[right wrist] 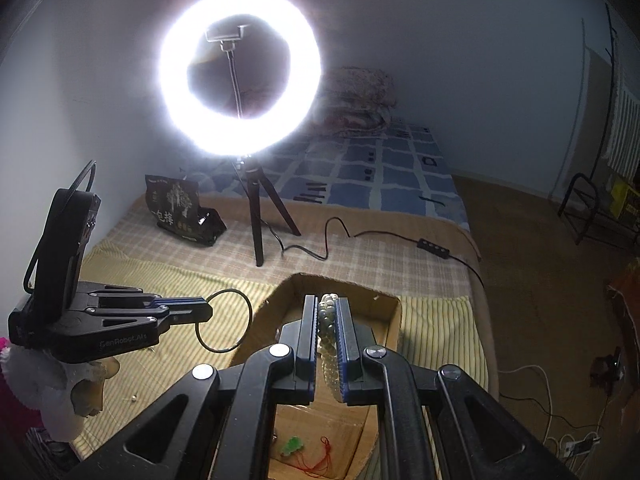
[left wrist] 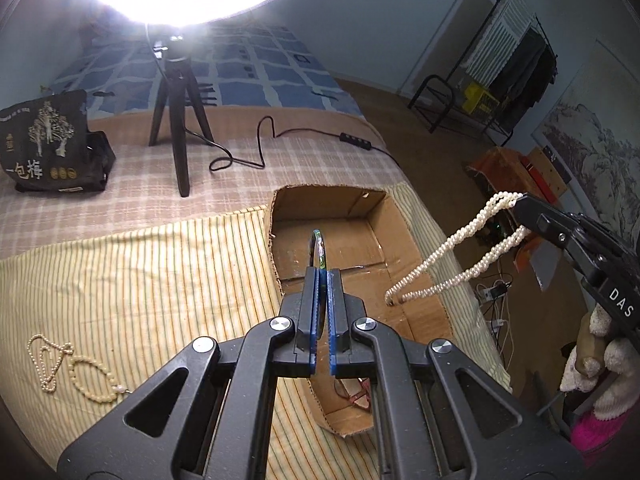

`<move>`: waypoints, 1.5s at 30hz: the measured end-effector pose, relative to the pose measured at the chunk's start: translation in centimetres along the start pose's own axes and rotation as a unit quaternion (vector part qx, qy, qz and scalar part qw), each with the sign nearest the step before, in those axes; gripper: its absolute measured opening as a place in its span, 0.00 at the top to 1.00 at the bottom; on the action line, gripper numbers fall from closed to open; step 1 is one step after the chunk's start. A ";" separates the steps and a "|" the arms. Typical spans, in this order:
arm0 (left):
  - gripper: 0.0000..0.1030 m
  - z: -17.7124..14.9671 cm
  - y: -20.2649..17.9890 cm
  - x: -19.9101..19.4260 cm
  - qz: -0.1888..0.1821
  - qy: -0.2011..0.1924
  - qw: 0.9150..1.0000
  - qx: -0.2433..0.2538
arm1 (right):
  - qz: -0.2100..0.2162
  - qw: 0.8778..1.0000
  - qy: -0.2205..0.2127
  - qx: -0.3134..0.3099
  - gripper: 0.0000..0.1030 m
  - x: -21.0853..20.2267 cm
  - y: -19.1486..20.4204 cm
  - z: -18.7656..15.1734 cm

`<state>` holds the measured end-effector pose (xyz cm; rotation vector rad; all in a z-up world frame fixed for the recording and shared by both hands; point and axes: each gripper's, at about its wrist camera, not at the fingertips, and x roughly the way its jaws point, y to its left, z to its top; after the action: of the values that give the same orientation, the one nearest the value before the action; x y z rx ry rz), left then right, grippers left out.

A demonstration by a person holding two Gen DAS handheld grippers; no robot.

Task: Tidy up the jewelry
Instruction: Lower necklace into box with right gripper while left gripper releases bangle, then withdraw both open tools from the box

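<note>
My left gripper (left wrist: 323, 276) is shut on a dark bangle (left wrist: 318, 249), held above the open cardboard box (left wrist: 428, 240); the bangle shows as a ring in the right wrist view (right wrist: 224, 320). My right gripper (right wrist: 329, 304) is shut on a twisted pearl necklace (right wrist: 329, 340), which hangs in a loop over the box's right side in the left wrist view (left wrist: 452, 252). A red-corded pendant (right wrist: 296, 446) lies in the box. Two thin bead strands (left wrist: 68, 364) lie on the striped cloth at left.
A ring light on a tripod (left wrist: 176, 120) stands behind the box, its cable (left wrist: 280, 140) trailing right. A black snack bag (left wrist: 48, 144) sits at back left. The bed edge (left wrist: 472, 320) drops to the floor on the right. A plush toy (left wrist: 600, 364) is at far right.
</note>
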<state>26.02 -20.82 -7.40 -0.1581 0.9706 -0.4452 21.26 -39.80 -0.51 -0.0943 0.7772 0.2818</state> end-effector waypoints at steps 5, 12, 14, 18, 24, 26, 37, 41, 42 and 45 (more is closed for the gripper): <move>0.99 -0.3 -0.4 1.7 0.004 0.013 1.000 0.004 | 0.004 1.000 0.016 0.014 0.94 1.3 -1.0 -1.3; 0.99 -0.6 -0.6 3.1 0.009 0.024 1.000 0.006 | 0.008 0.999 0.031 0.029 0.94 2.2 -2.0 -2.6; 0.99 -0.6 -0.7 3.3 0.009 0.026 1.000 0.008 | 0.008 0.999 0.031 0.033 0.94 2.3 -2.1 -2.7; 0.99 -0.5 -0.6 3.4 0.011 0.027 1.000 0.010 | 0.010 0.999 0.033 0.035 0.83 2.1 -2.3 -2.9; 0.99 -0.7 -0.6 3.0 0.020 0.025 0.999 0.012 | 0.005 0.999 0.029 0.038 0.60 1.7 -2.2 -3.3; 0.99 -0.8 -0.4 2.9 0.022 0.025 0.999 0.011 | -0.003 0.999 0.030 0.041 0.48 1.5 -2.2 -3.5; 0.99 -1.2 0.2 0.4 0.030 0.011 0.999 0.007 | -0.025 0.998 0.047 0.043 0.19 0.7 -1.2 -4.0; 0.99 -1.5 0.6 -1.1 0.036 0.004 0.999 0.009 | -0.030 0.997 0.056 0.047 0.11 0.3 -0.6 -4.3; 0.99 -1.6 0.7 -1.6 0.038 0.002 0.999 0.009 | -0.031 0.997 0.059 0.048 0.09 0.2 -0.5 -4.4; 0.99 -1.9 1.2 -2.9 0.043 -0.004 0.999 0.007 | -0.034 0.996 0.070 0.049 0.06 0.0 0.1 -4.7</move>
<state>23.45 -18.35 -6.64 -0.1043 0.9621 -0.3719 17.98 -40.57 -3.85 -0.0480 0.9229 0.1734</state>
